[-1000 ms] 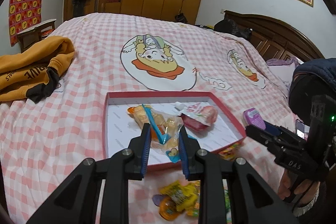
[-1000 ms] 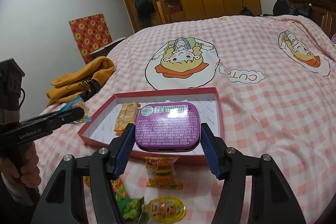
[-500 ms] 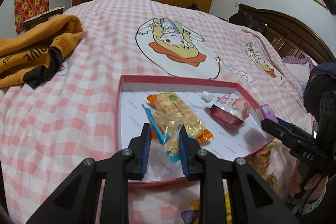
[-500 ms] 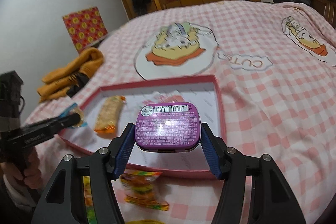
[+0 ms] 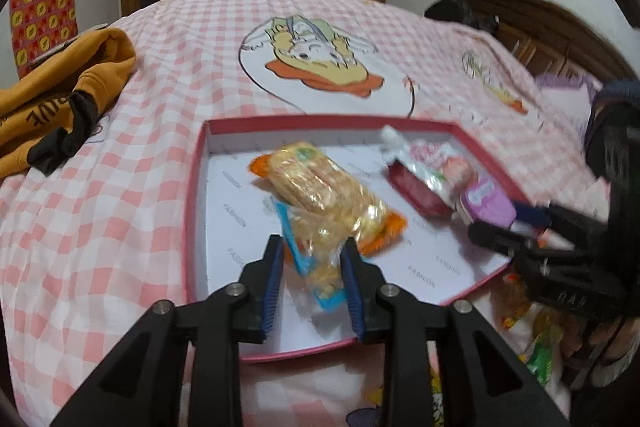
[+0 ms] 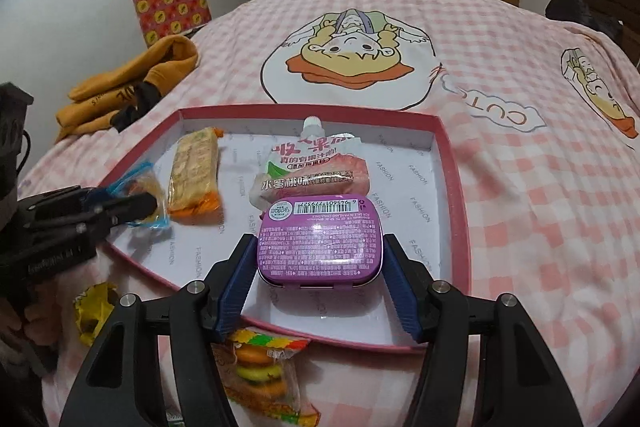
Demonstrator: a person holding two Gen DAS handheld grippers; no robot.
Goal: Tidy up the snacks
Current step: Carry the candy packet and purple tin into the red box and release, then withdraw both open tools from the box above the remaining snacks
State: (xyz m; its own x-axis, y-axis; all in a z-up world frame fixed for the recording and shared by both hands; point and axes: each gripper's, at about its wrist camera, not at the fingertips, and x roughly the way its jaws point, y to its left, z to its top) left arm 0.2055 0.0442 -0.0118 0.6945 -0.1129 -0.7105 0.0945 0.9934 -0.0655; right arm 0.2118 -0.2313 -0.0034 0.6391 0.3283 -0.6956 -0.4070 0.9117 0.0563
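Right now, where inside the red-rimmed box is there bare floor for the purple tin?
Bare floor lies along the red-rimmed box's right wall, right of the pink fruit pouch. Crowded: left half, holding the orange cracker pack and the left gripper's blue-edged packet.

The right tongs (image 6: 318, 263) clamp a purple tin (image 6: 319, 239) over the red-rimmed tray (image 6: 448, 147), beside a peach pouch (image 6: 316, 167).

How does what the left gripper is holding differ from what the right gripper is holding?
The left gripper is shut on a small clear packet with blue edges, soft and crinkled; the right gripper is shut on a purple tin, rigid and flat with rounded corners. The packet shows its contents; the tin shows a printed label and barcode. Both are held over the pink-rimmed box.
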